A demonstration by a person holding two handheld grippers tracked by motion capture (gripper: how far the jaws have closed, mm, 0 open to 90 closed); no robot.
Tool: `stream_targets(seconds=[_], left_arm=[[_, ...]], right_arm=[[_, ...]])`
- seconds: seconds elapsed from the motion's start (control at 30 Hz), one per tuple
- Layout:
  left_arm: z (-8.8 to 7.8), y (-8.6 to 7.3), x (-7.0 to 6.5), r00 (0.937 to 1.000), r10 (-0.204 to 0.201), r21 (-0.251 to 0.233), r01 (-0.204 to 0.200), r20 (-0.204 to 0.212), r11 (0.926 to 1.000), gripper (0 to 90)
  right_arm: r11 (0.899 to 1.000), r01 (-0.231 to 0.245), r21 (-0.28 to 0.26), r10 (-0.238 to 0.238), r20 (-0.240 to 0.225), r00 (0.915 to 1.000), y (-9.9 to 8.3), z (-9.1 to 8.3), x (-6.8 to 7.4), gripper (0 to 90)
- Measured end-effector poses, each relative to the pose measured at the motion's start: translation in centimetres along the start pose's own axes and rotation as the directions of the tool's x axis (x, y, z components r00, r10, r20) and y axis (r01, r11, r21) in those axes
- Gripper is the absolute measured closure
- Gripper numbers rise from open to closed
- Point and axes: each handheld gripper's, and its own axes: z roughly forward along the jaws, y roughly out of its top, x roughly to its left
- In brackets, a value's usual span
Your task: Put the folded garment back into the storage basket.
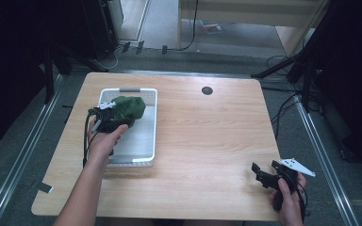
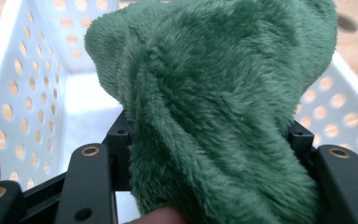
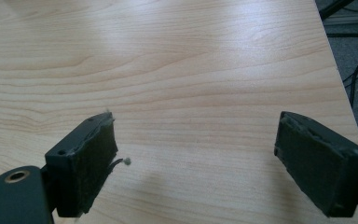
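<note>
- Holding a bundle of green plush cloth (image 1: 128,107), the left gripper (image 1: 107,118) sits over the white perforated basket (image 1: 152,123) at the left side of the wooden table (image 1: 207,141).
- In the left gripper view the cloth (image 2: 214,107) fills the space between the two black jaws, which press on it from both sides; the fabric bulges up and out above them in soft folds.
- The cloth hangs inside the basket's outline, toward its far end, with the basket's holed white walls (image 2: 23,88) rising on both sides of it and the pale floor showing below.
- Whether the lowest part of the cloth touches the basket floor cannot be told, since the gripper and the cloth itself hide it.
- The person's left hand (image 1: 104,141) wraps the gripper body from the near side, and fingertips show at the bottom edge of the left gripper view.
- The right gripper (image 1: 264,175) lies low over the near right corner of the table, well apart from the basket, held by the right hand (image 1: 290,195).
- In the right gripper view the right gripper's (image 3: 196,158) jaws stand spread wide with only bare wood grain between them; one padded fingertip (image 3: 91,163) has a frayed edge with a loose thread.
- A small dark round grommet (image 1: 207,90) sits in the tabletop near the far edge, beyond the basket and to its right.
</note>
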Motion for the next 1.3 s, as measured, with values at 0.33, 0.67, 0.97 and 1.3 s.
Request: stream_targets(seconds=[0.33,0.67,0.97,1.3], left_arm=[[1.1,-0.5,0.0,0.9991,0.035,0.118,-0.032,-0.023,0.9925,30.5],[0.1,0.1,-0.1,0.9993,0.016,0.105,-0.019,0.035,0.9943,9.5],[-2.4,0.9,-0.2,0.9952,-0.017,0.001,0.017,0.097,0.9999,5.5],[-6.0,1.1,-1.0,0.9859,0.043,-0.069,-0.033,0.162,0.9971,0.0]], right_arm=[[1.0,0.0,-0.001,0.0,-0.002,1.0,0.0,0.0,0.0,13.0],[1.0,-0.002,0.001,0.002,0.0,1.0,0.0,0.0,0.0,13.0],[1.0,-0.002,0.0,0.002,0.0,1.0,0.0,0.0,0.0,13.0],[1.0,0.0,0.001,0.0,0.0,1.0,0.0,0.0,0.0,13.0]])
